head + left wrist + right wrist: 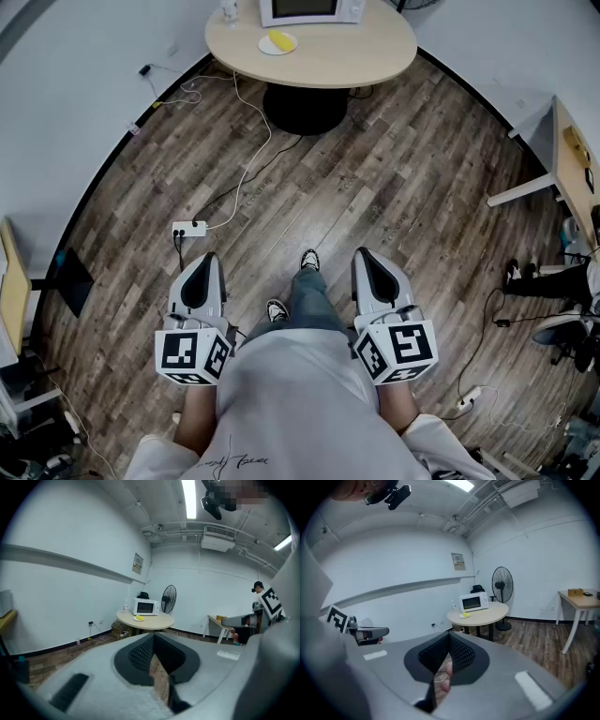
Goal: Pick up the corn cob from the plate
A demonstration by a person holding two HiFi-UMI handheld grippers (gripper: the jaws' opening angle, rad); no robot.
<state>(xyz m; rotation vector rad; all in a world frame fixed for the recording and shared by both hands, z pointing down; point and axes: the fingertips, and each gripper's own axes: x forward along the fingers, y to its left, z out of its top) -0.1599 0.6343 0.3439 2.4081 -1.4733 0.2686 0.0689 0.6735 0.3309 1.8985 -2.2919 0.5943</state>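
The person's white shirt (281,394) fills the bottom of the head view and partly covers both forearms. The hands sit out of sight under the marker cubes. The left gripper (203,261) and right gripper (367,255) point forward over the dark wood-plank floor (375,178), each with its jaws drawn together and nothing in them. Well ahead of both, roughly between their lines, the yellow corn cob (280,40) lies on a small white plate (263,46) on a round beige table (347,56). The white microwave oven (309,9) behind it is cut off by the top edge.

In the left gripper view, the black pads meet at the tip and are empty, with floor showing through the slit below. Far beyond the tip and slightly left, the corn is only a yellow speck, its shape unreadable.

In the right gripper view, the jaws are closed on nothing. A pale pinkish shape shows through the slit under the pads, too unclear to identify. The corn lies far ahead, just right of the tip, in front of the microwave.
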